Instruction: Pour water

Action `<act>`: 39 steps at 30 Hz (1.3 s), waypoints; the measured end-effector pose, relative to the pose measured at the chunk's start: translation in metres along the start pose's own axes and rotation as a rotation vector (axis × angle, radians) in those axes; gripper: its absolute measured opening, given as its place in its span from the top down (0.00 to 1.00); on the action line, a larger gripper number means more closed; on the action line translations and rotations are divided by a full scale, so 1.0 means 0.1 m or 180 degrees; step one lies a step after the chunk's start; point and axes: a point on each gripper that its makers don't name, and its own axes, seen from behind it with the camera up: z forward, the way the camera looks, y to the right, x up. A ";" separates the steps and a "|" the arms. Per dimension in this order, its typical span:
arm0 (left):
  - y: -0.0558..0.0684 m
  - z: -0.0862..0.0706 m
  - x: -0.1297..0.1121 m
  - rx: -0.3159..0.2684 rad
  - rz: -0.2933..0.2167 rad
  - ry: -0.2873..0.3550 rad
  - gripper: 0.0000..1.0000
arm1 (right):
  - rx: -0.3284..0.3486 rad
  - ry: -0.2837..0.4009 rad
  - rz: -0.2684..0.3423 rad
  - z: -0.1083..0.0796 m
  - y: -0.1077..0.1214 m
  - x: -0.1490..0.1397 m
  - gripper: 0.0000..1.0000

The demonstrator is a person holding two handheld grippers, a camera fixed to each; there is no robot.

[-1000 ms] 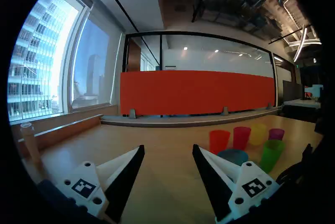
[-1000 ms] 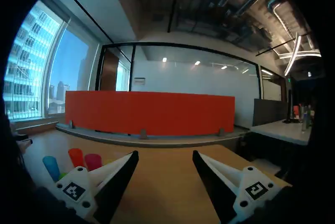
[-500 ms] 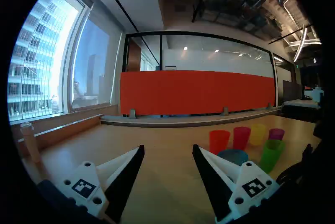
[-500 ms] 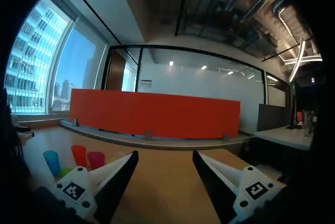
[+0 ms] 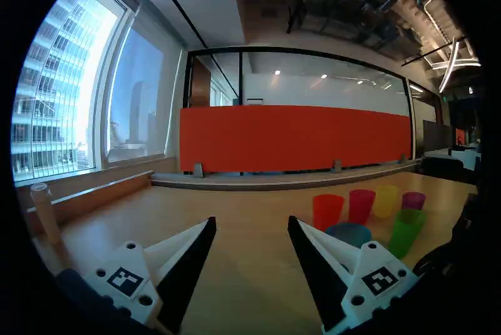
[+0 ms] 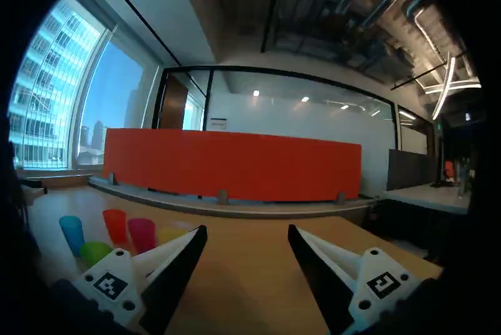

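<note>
Several plastic cups stand grouped on the wooden table. In the left gripper view they sit to the right: an orange cup (image 5: pixel 327 210), a pink cup (image 5: pixel 361 205), a yellow cup (image 5: pixel 386 200), a purple cup (image 5: pixel 413 200), a green cup (image 5: pixel 406 231) and a blue cup (image 5: pixel 349 233) just behind my right-hand finger. My left gripper (image 5: pixel 250 230) is open and holds nothing. In the right gripper view the blue cup (image 6: pixel 72 233), green cup (image 6: pixel 96 252), orange cup (image 6: pixel 115 225), pink cup (image 6: pixel 142 234) and yellow cup (image 6: pixel 170 234) stand at lower left. My right gripper (image 6: pixel 247 233) is open above bare table.
An orange partition (image 5: pixel 294 138) on a grey base runs along the table's far edge. A clear tube (image 5: pixel 45 211) stands at the left by the window ledge. Another desk (image 6: pixel 432 197) lies off to the right.
The right gripper has risen and turned slightly, so the cups show more fully at lower left in its view. The left gripper has stayed still.
</note>
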 end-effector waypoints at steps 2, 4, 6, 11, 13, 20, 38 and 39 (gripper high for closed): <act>0.00 0.00 0.00 0.0000 0.0000 0.0000 0.16 | 0.0010 -0.0002 0.0031 0.01 -0.01 -0.04 0.00; 0.00 0.00 0.00 0.0000 0.0000 0.0000 0.15 | 0.0022 -0.0002 0.0066 0.01 -0.03 -0.07 0.00; 0.00 0.00 0.00 0.0000 0.0000 0.0000 0.15 | 0.0033 -0.0002 0.0102 0.02 -0.04 -0.10 0.00; 0.00 0.00 0.00 0.0000 0.0000 0.0000 0.15 | 0.0035 -0.0012 0.0140 0.02 -0.05 -0.17 0.00; 0.00 0.00 0.00 0.0000 0.0000 0.0000 0.16 | 0.0042 -0.0030 0.0150 0.03 -0.06 -0.20 0.00; 0.00 0.00 0.00 0.0000 0.0000 0.0000 0.15 | 0.0065 -0.0099 0.0195 0.03 -0.06 -0.30 0.00; 0.01 0.00 -0.01 0.0000 -0.0001 0.0000 0.15 | 0.0049 -0.0149 0.0140 0.02 -0.02 -0.43 0.00; 0.01 0.00 -0.01 -0.0001 -0.0001 0.0000 0.15 | 0.0049 -0.0151 0.0141 0.02 -0.02 -0.44 0.00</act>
